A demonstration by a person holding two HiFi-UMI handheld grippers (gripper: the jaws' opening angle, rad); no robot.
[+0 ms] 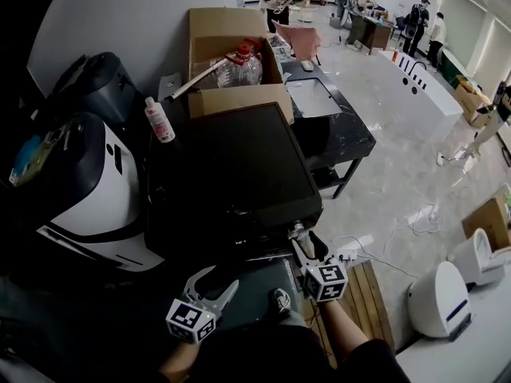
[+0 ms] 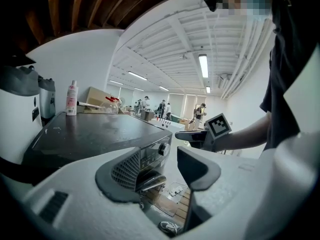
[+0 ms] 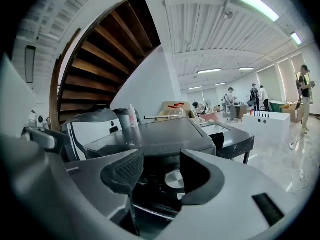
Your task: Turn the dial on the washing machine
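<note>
The black washing machine (image 1: 231, 166) fills the centre of the head view; its silver dial (image 3: 174, 180) sits on the front panel, at the machine's lower right corner in that view. The right gripper (image 3: 160, 171) points at the dial with its jaws apart; the dial shows in the gap just ahead of them, and the pads do not press on it. The left gripper (image 2: 160, 166) is at the lower centre of the head view, off to the side of the panel; its jaws are spread and nothing is between them. A pink bottle (image 1: 159, 120) stands at the machine's upper left; a cardboard box (image 1: 231, 30) is behind it.
</note>
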